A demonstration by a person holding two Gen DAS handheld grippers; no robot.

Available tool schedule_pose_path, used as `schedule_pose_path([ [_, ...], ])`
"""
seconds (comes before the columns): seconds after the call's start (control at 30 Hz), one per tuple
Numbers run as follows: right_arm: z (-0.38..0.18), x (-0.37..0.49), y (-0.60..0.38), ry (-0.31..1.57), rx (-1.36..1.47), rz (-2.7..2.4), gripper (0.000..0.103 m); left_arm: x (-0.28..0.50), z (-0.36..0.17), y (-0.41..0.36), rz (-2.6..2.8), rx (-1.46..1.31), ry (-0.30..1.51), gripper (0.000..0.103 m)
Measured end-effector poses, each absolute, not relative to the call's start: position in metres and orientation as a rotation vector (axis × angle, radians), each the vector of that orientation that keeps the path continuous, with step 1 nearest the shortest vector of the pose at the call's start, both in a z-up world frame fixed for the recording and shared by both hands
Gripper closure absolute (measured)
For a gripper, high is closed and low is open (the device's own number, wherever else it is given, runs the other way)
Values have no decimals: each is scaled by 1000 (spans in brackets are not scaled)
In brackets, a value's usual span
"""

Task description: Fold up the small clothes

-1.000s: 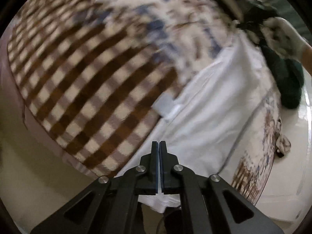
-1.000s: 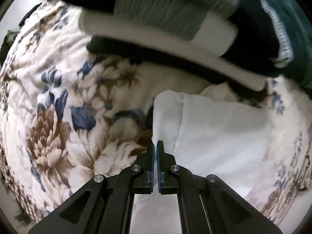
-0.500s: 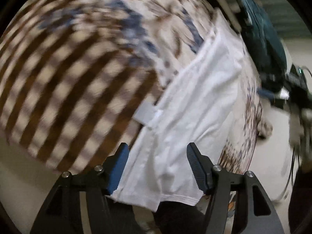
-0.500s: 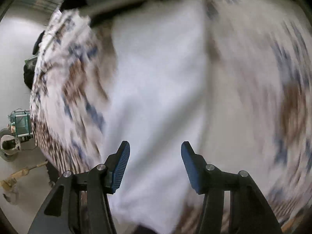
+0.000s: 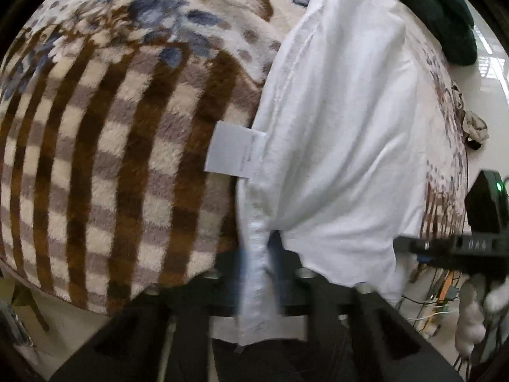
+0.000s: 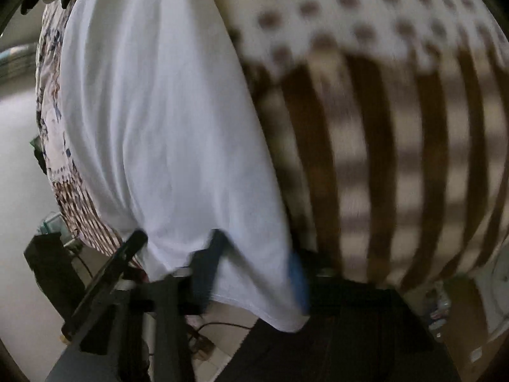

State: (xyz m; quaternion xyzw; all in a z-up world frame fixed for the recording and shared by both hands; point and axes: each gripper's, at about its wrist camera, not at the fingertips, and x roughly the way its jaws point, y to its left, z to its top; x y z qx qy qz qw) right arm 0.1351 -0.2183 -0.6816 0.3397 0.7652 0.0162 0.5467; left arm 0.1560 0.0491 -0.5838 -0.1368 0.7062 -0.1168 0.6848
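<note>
Now the white shirt (image 5: 343,133) lies on a fuzzy blanket (image 5: 105,165) with brown checks and blue flowers. In the left view, the shirt is long, and its long way runs from close by the left gripper (image 5: 259,273) up and away to the far top, leaning a bit to the right. The near end of the shirt hangs over the blanket's edge. A bunched strip of the near edge sits between the two fingers of the left gripper, and the fingers look pressed in on it, though they are blurry and partly hidden by the cloth. A small white tag (image 5: 230,149) sticks out flat from the shirt's left edge onto the brown checks. A dark green cloth (image 5: 445,16) lies past the far end of the shirt, at the top right. In the right view, the shirt (image 6: 165,127) fills the left half and again runs from near the right gripper (image 6: 254,270) up and away. Its near hem drapes over the gripper, between the dark left finger (image 6: 206,261) and a blurry blue pad (image 6: 299,277) on the right. The fingers sit apart, with cloth over the gap, but I cannot tell if they are squeezing it. The blanket (image 6: 397,159) lies to the right of the shirt.
</note>
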Motion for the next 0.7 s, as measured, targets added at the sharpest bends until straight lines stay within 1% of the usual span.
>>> schedule_pose_path([
  [0.03,-681,128,-216,1797,824,45,92,154,-582,48,-253,-302,1578,98],
  [0.07,-678,123,-217,1774,831,47,97,151,-580,48,-244,-291,1574,98],
  [0.1,-674,118,-217,1749,818,47,99,147,-578,50,-241,-280,1575,98],
  [0.2,-673,106,-219,1745,753,20,100,137,-587,52,-218,-245,1614,98],
  [0.27,-677,101,-226,1772,771,20,100,141,-582,50,-209,-242,1649,94],
  [0.33,-670,109,-235,1813,793,50,94,152,-558,49,-201,-245,1654,94],
  [0.37,-661,113,-240,1814,808,70,89,159,-543,50,-208,-263,1630,92],
  [0.4,-646,119,-247,1786,814,100,74,167,-526,52,-221,-287,1591,84],
  [0.43,-634,125,-253,1762,809,112,65,180,-509,53,-234,-315,1545,69],
  [0.47,-623,131,-260,1730,802,121,55,194,-497,53,-242,-333,1503,61],
  [0.5,-610,141,-268,1694,800,125,54,212,-488,51,-248,-352,1460,46],
  [0.53,-599,155,-276,1667,800,123,54,241,-483,48,-262,-388,1410,43],
  [0.57,-592,169,-284,1644,807,114,54,259,-483,43,-268,-407,1389,43],
  [0.7,-579,246,-319,1538,820,57,54,386,-505,17,-306,-433,1278,43],
])
